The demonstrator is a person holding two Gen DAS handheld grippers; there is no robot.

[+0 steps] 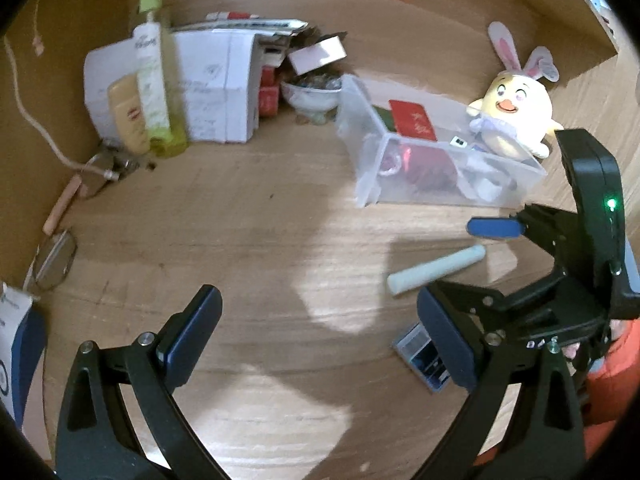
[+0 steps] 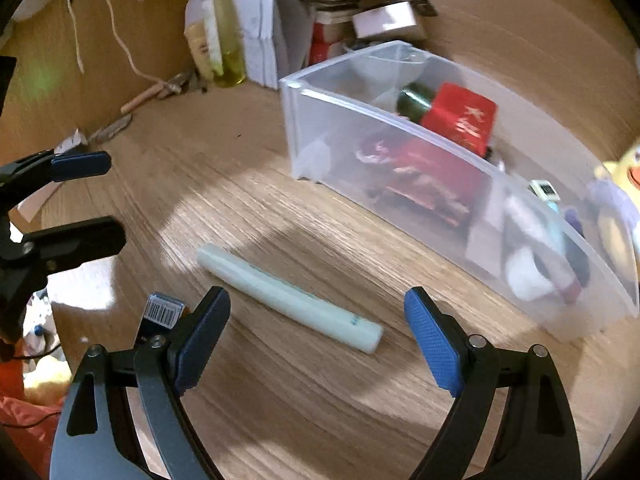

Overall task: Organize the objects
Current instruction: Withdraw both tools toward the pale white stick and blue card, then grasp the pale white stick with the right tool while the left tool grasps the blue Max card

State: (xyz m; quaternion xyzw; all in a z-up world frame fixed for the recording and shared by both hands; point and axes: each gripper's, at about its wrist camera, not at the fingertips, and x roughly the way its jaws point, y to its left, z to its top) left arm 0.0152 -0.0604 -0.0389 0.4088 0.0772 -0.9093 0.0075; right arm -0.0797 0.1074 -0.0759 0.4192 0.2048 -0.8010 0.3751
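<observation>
Blue-padded fingers (image 2: 434,340) of my right gripper (image 2: 316,336) stand wide apart with nothing between the pads; they bracket the near end of the pale green tube (image 2: 290,298), which lies flat on the wooden tabletop (image 2: 320,400), untouched. My left gripper (image 1: 316,344) is likewise spread, empty, over bare wood. From its camera the same tube sits just beyond my right gripper's lower finger.

Status of sorting, judged from how things lie:
- Done: the clear plastic bin (image 2: 360,136) already holds several things: a red box (image 2: 460,118), a dark green cylinder beside it, red packaging lower down, white and dark items at the right end. I cannot identify the smaller pieces through the frosted wall.
- Not done: the tube, outside the bin and near its front wall. A small card or packet with a barcode (image 2: 164,308) lies on the wood just beside my right gripper's left finger, also loose.
- Unclear: the yellow plush chick with rabbit ears (image 1: 516,116) rests at the far right corner of the bin; whether it sits in it or behind it I cannot tell.

Farther out, bottles (image 1: 150,80), white boxes (image 1: 216,84) and a bowl (image 1: 310,94) crowd the back corner; glasses (image 1: 54,260) lie at the left edge. Whether these belong to the task I cannot say.

Judgement: partway through; the tube looks to be the next item.
</observation>
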